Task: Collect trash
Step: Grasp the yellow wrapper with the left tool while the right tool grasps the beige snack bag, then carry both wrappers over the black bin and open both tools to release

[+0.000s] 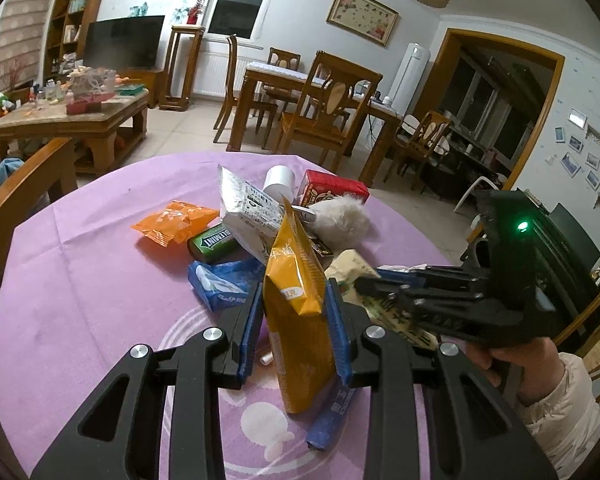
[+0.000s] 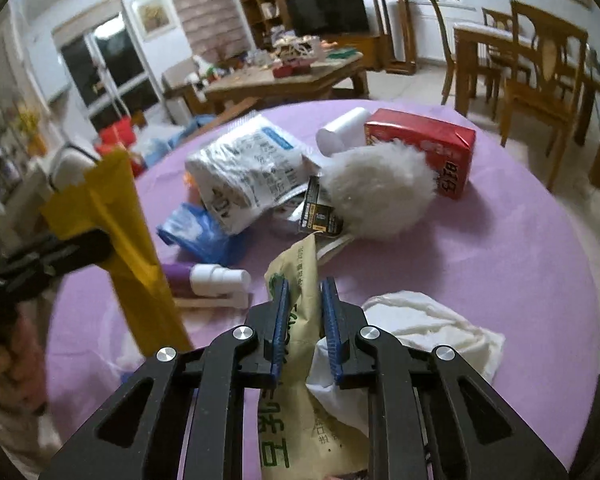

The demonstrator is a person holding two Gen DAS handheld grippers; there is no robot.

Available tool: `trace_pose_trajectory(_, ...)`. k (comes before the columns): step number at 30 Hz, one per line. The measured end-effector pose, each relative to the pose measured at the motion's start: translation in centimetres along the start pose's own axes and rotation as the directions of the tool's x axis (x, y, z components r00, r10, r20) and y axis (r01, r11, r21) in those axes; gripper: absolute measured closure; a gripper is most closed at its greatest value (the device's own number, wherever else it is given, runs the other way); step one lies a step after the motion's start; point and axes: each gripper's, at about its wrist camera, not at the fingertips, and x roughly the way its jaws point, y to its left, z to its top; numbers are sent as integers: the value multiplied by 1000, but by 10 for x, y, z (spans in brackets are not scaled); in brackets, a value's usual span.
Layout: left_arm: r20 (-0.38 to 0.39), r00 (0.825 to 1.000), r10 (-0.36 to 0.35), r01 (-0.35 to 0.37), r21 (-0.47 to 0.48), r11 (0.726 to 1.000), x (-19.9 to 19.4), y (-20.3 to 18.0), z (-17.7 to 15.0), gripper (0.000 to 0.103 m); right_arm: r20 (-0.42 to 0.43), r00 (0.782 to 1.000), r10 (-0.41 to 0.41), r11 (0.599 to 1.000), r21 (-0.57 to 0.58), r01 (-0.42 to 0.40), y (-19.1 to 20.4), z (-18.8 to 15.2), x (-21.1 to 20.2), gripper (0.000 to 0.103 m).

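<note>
My left gripper (image 1: 294, 292) is shut on a tall yellow snack bag (image 1: 296, 312) and holds it upright above the purple tablecloth (image 1: 84, 280). The same bag (image 2: 116, 232) shows at the left of the right wrist view. My right gripper (image 2: 305, 286) is shut on a beige paper packet with green print (image 2: 296, 312), together with a white tissue (image 2: 332, 392); it shows at the right of the left wrist view (image 1: 364, 284). Trash lies in a pile: an orange wrapper (image 1: 174, 220), a green gum tin (image 1: 212, 242), a blue wrapper (image 1: 224, 280), a white printed bag (image 2: 248, 168).
A red carton (image 2: 424, 148), a white fluffy ball (image 2: 376, 196), a white roll (image 2: 340, 130), a purple-and-white tube (image 2: 208, 278) and a crumpled white cloth (image 2: 440, 328) lie on the round table. Wooden chairs (image 1: 320, 116) and a dining table stand beyond it.
</note>
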Motion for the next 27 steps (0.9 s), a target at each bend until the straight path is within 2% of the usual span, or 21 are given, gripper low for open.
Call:
trace_pose_trajectory(3, 0, 1000, -3, 3, -4, 1000, 0, 1, -1, 73, 54, 997, 54, 998, 35, -55, -4, -4, -22, 85)
trace_pose_trajectory(7, 11, 1000, -10, 10, -5, 1000, -2, -3, 0, 74, 162, 979, 122, 988, 77, -136, -10, -9, -65, 85)
trace_pose_trajectory(10, 28, 1000, -9, 9, 6, 1000, -4, -9, 3, 75, 249, 950, 189, 969, 111, -222, -21, -11, -99, 85)
trace_pose_trajectory(13, 45, 999, -21, 21, 10, 1000, -6, -20, 11, 75, 319, 926, 203, 956, 142, -258, -36, -13, -131, 85)
trace_pose_trajectory(18, 64, 995, -74, 72, 30, 997, -3, -48, 22, 75, 405, 907, 117, 954, 207, -216, -67, -29, -178, 85)
trace_pose_trajectory(22, 58, 988, -145, 141, 61, 988, 10, -81, 29, 75, 431, 902, 24, 951, 267, -153, -96, -50, -206, 85)
trace_pose_trajectory(25, 42, 974, -222, 219, 74, 973, 27, -110, 37, 75, 433, 900, -55, 947, 309, -91, -115, -67, -224, 85)
trace_pose_trajectory(27, 32, 957, -288, 284, 87, 955, 40, -135, 40, 75, 439, 892, -109, 935, 349, -58, -130, -82, -240, 85)
